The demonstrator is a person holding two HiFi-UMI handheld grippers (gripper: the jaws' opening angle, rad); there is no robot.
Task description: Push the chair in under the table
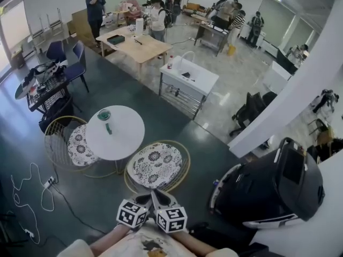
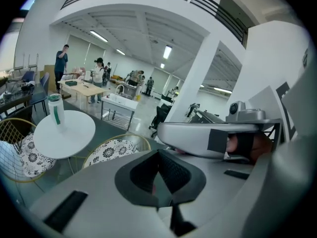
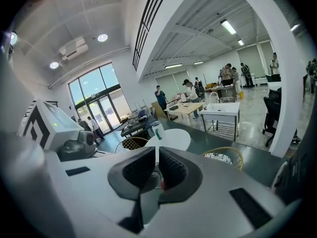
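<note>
A round white table (image 1: pixel 122 141) stands on the dark floor with two gold wire chairs that have flower-patterned cushions. One chair (image 1: pixel 156 166) stands at the table's near right side, just ahead of my grippers; it also shows in the left gripper view (image 2: pixel 116 150) and the right gripper view (image 3: pixel 224 157). The other chair (image 1: pixel 72 143) is at the table's left. My left gripper (image 1: pixel 143 198) and right gripper (image 1: pixel 160 196) hang side by side near the chair's front rim, apart from it. The left gripper (image 2: pixel 158 176) is shut and empty. A narrow gap shows between the right gripper's (image 3: pixel 157 168) pads, with nothing in it.
A green-lidded cup (image 1: pixel 104 115) and a small green thing rest on the table. A big black machine (image 1: pixel 273 189) stands close at the right beside a white column (image 1: pixel 300 84). A white cable (image 1: pixel 32 189) trails on the floor at left. Desks and people fill the back.
</note>
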